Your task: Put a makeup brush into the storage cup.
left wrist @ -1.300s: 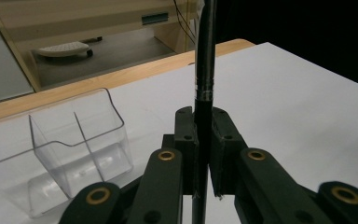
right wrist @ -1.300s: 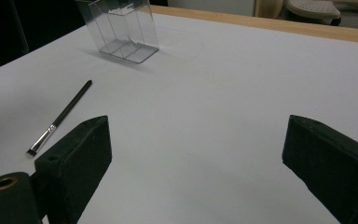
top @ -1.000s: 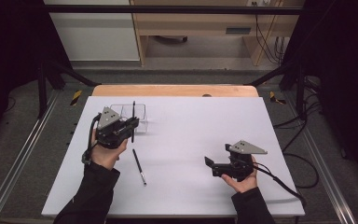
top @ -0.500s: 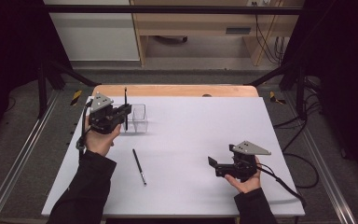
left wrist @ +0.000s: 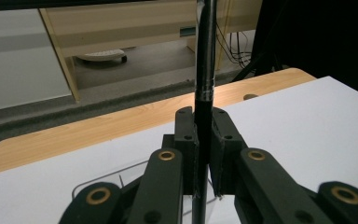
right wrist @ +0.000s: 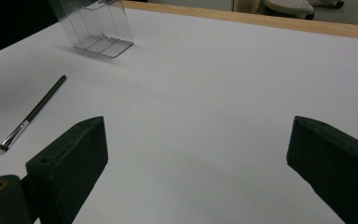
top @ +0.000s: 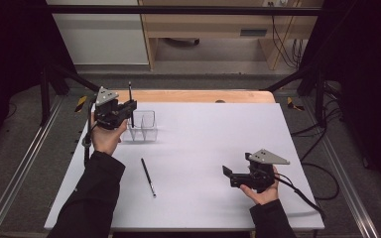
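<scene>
Step in hand: carrying a brush to the holder. Left gripper (top: 130, 106) has its jaws clamped on a dark slim brush (left wrist: 205, 70), held upright just above and beside the clear compartment holder (top: 144, 126) at the far left of the tabletop (top: 218, 129). Right gripper (top: 230, 174) rests near the front edge, jaws wide apart, nothing between. Second brush (top: 148, 177) lies flat on the tabletop. Next, probably: centre the tip over a compartment, lower, then release.

Looks like a lab/recording setup: white-topped wooden counter (top: 218, 129) inside a black metal frame w/ rails (top: 15, 178), dark curtains at the sides, loose black cables (top: 322, 168) on grey floor.
</scene>
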